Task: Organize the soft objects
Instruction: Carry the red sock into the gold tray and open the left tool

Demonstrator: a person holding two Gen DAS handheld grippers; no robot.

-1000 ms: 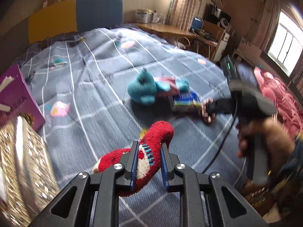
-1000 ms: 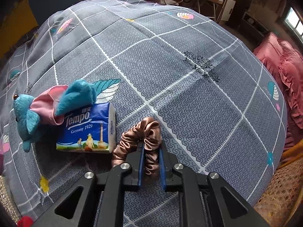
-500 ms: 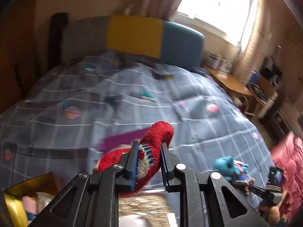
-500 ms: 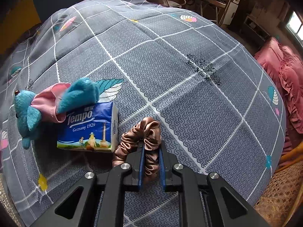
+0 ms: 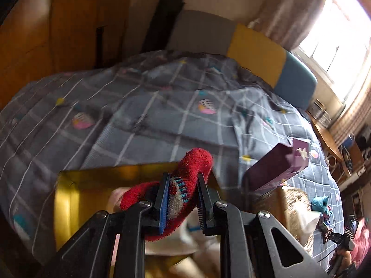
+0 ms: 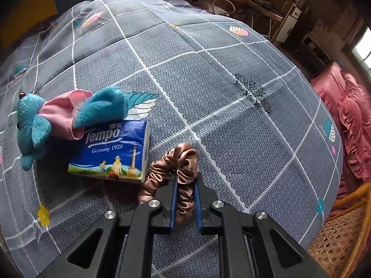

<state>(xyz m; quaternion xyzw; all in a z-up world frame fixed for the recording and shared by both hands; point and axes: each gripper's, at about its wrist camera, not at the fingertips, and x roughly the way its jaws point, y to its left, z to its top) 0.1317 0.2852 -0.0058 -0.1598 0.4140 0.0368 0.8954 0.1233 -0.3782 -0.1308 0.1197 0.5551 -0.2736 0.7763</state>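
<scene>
A fuzzy red sock with a grey, teal-striped patch [image 5: 183, 185] is clamped between the narrow-set blue pads of the left gripper [image 5: 182, 202]; its toe curves up past the fingertips and its cuff hangs down on the left of the jaws. The sock is held over an open gold-walled rectangular box [image 5: 67, 185] that sits on the grey checked quilt [image 5: 148, 125]. Pale, soft items are seen inside the box beneath the sock, but they are too blurred to be named. Just to the right of the box, a purple cardboard box [image 5: 280, 166] is tilted on the quilt, and beside it a glittery gold container [image 5: 299, 199] with white tissue-like material is partly visible.

A ruffled brown satin scrunchie [image 6: 176, 171] is pinched between the nearly closed blue pads of the right gripper [image 6: 185, 199]; part of its loop lies to the left of the fingers, and whether it touches the quilt cannot be told. Just to the left of the scrunchie, a blue Tempo tissue pack [image 6: 111, 150] lies flat on the quilt. A teal plush elephant with pink ears [image 6: 58, 118] is lying against the upper left of the pack, one teal limb overlapping its top edge. At the right edge of the bed, pink ruffled fabric [image 6: 350, 120] and a woven rattan surface [image 6: 340, 241] are seen.
</scene>
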